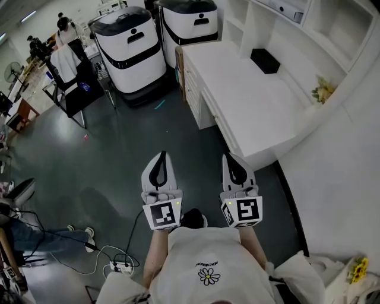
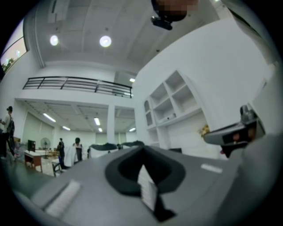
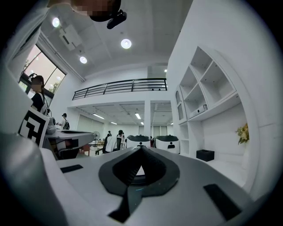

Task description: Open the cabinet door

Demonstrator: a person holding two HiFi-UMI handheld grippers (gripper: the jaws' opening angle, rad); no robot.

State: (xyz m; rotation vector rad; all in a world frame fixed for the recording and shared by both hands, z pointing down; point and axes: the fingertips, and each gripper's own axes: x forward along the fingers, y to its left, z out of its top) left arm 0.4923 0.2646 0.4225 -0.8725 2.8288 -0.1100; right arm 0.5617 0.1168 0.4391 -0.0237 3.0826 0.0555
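Observation:
A white desk unit (image 1: 249,101) runs along the right wall, with cabinet fronts (image 1: 193,89) on the side that faces the dark floor and open shelves (image 1: 279,12) above it. My left gripper (image 1: 161,157) and right gripper (image 1: 231,159) are held side by side in front of the person's chest, over the floor and short of the desk's near corner. Both point ahead and touch nothing. Each has its jaws together with nothing between them. In the right gripper view the right gripper (image 3: 140,150) faces down the hall, with the shelves (image 3: 199,92) to its right.
Two white wheeled machines (image 1: 127,44) stand at the back beside the desk's far end. A chair draped in white cloth (image 1: 68,71) is at the left. Cables and a power strip (image 1: 116,261) lie on the floor near the person's feet. On the desk are a black box (image 1: 265,60) and yellow flowers (image 1: 323,91).

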